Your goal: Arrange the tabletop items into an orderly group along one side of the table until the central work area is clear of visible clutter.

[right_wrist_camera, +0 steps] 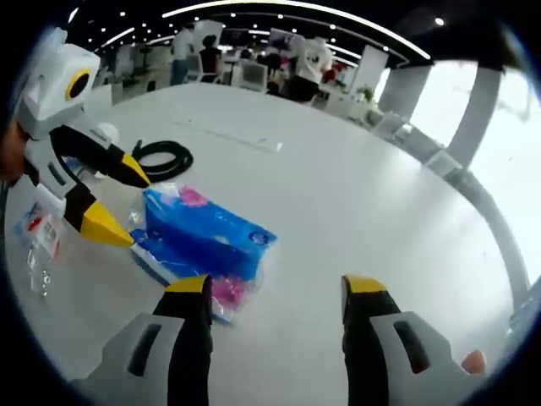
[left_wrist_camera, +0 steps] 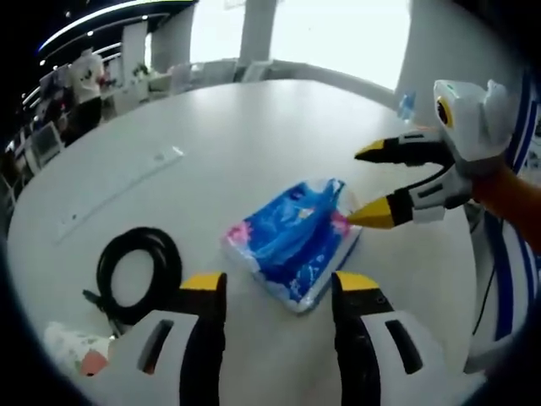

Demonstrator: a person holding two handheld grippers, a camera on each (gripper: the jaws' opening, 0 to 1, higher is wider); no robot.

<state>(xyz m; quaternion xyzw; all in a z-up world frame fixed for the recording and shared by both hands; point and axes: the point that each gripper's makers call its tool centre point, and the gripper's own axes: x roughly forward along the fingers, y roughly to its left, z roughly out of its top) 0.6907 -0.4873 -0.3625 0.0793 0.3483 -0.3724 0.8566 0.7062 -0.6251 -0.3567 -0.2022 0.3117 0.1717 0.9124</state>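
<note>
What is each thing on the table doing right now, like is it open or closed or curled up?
tissue pack: lying flat on the table, wrapper crinkled, opened or sealed cannot be told.
black cable: coiled in a loop, lying flat.
left gripper: open, holding nothing, near the pack.
right gripper: open, holding nothing, its lower tip by the pack's edge.
white table: bare in the middle beyond the pack.

Blue tissue pack [left_wrist_camera: 293, 239] (pink flowers), black coiled cable [left_wrist_camera: 138, 272], white table [left_wrist_camera: 254, 135]
</note>
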